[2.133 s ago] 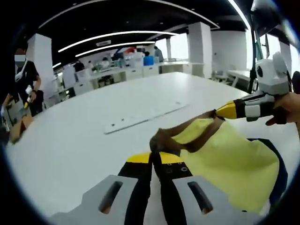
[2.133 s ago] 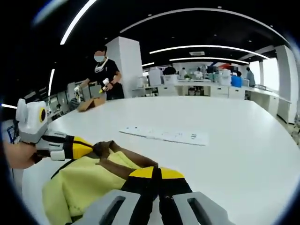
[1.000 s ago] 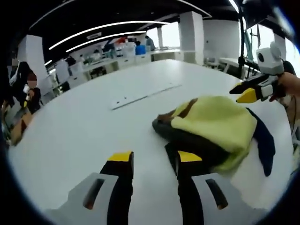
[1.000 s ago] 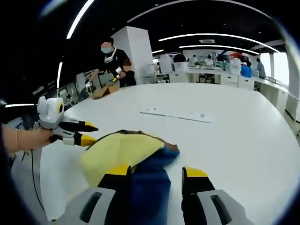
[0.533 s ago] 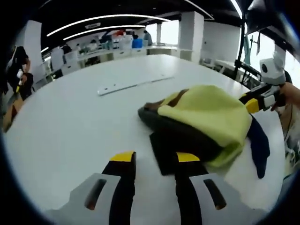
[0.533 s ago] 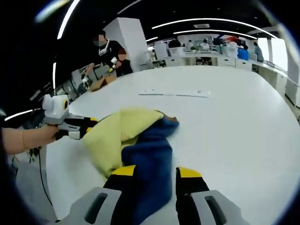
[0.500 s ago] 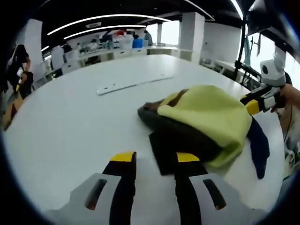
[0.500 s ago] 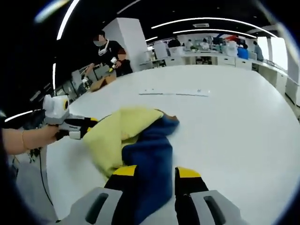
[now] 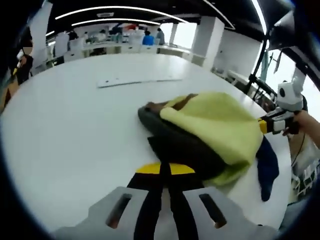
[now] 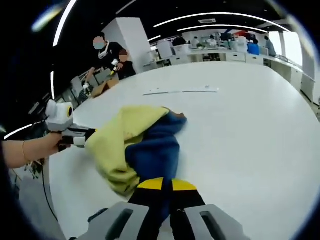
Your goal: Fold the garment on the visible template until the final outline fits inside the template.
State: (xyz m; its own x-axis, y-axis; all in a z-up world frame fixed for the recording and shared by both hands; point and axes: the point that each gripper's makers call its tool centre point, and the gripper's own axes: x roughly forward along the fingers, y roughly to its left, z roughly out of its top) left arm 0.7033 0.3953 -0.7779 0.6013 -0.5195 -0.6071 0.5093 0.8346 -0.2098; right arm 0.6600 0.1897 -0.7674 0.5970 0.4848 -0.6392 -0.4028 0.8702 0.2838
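Open-plan office, white counter (image 9: 65,120). Garment (image 9: 210,125), yellow with dark and blue parts, heaped on the counter. Left claw (image 9: 165,169): jaws together, clamped on the garment's dark edge. Right claw (image 10: 167,186): jaws together, clamped on the blue part. White strip (image 9: 137,80) on the counter beyond the heap. Person (image 10: 112,57) standing at the far edge.

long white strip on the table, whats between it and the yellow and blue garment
Bare white table top lies between the long white strip and the crumpled yellow and blue garment, shown in the left gripper view.
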